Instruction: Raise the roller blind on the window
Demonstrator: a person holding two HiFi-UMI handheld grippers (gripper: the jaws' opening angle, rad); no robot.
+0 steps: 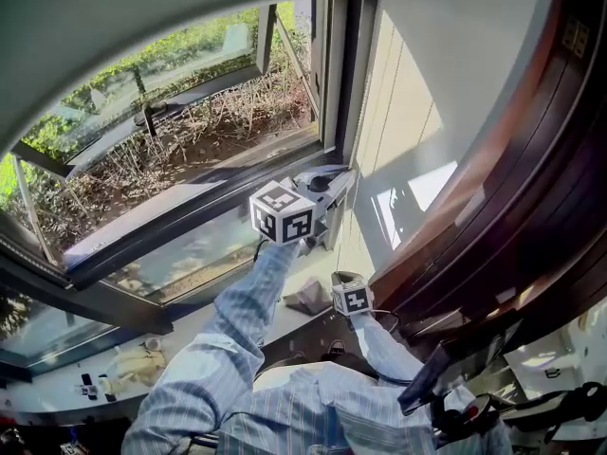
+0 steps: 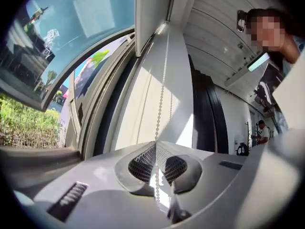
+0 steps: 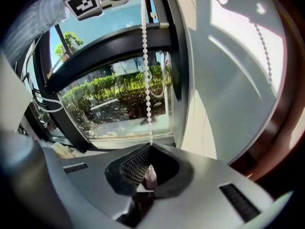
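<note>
Left gripper view: bead chain (image 2: 162,80) pinched between tongs (image 2: 156,146).

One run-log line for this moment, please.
left gripper: shut on bead chain; right gripper: shut on bead chain, lower; roller blind: partly raised

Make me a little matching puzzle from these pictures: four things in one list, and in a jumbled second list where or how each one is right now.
Things:
1. left tool
2. right tool
3. roller blind
4. bead chain

States:
A. covers only the top of the window
B. white, hangs down by the window's edge
C. shut on the chain, lower down
D. shut on the chain, higher up

Pairs: 1-D, 2-C, 3-A, 4-B.
</note>
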